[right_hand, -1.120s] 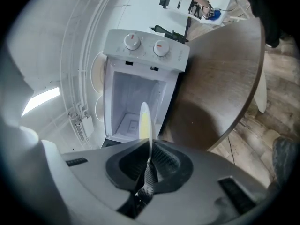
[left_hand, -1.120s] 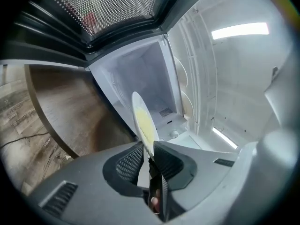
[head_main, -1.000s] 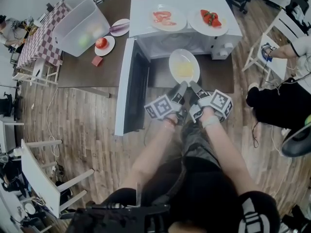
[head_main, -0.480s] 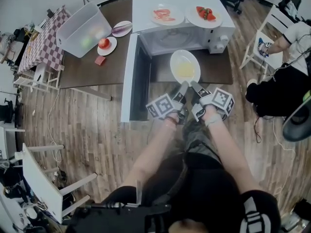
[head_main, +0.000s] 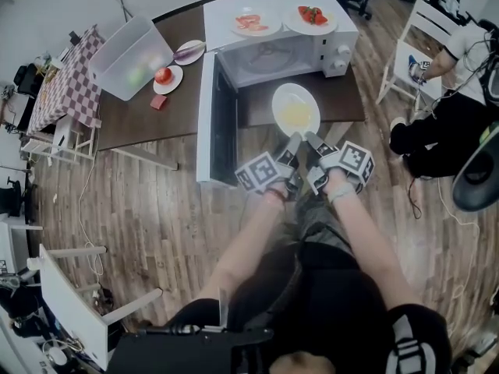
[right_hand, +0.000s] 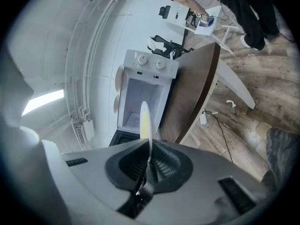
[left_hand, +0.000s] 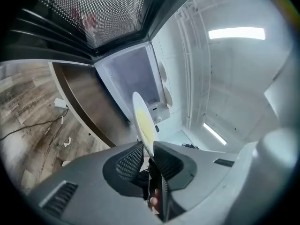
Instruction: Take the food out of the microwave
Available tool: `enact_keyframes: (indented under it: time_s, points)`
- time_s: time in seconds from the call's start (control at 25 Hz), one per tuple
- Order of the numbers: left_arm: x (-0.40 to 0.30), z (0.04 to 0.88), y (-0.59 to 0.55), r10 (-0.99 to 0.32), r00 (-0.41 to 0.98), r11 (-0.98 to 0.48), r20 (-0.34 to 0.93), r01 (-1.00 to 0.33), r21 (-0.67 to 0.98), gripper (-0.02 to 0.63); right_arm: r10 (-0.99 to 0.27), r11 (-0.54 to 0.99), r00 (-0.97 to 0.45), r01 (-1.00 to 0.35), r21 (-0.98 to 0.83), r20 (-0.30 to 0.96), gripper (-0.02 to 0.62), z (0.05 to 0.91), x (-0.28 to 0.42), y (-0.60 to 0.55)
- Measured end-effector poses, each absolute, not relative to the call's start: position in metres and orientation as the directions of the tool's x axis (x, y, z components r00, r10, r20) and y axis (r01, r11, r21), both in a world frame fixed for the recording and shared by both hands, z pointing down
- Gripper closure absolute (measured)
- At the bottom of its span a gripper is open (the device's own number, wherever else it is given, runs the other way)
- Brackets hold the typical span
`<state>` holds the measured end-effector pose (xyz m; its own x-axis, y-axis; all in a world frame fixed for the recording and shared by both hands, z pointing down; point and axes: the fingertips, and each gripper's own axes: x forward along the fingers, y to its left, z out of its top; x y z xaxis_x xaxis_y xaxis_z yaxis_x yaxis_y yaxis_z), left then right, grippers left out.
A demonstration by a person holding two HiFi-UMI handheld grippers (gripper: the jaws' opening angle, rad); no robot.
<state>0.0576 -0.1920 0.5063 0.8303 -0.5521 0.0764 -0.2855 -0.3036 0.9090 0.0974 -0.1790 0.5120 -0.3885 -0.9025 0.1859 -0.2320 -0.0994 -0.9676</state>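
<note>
In front of the open microwave (head_main: 337,51), above the brown table (head_main: 140,117), the plate of yellow food (head_main: 295,109) sits level, its near rim clamped by the left gripper (head_main: 291,141) and right gripper (head_main: 310,139) side by side.

Bright, fisheye-warped (edges perhaps soft).

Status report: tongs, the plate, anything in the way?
Left tongs and right tongs clamped on plate rim. Plate outside microwave, over table. Open door at left, not blocking.
</note>
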Motion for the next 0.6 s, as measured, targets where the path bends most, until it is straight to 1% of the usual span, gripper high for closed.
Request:
enact_keyframes:
  time_s: [0.6]
  points:
    - [0.054, 0.493, -0.167, -0.525, 0.847, -0.321, 0.077, -0.281, 0.904, 0.538, -0.914, -0.111, -0.362, -0.212, -0.971, 0.183, 0.575, 0.5, 0.094, -0.151]
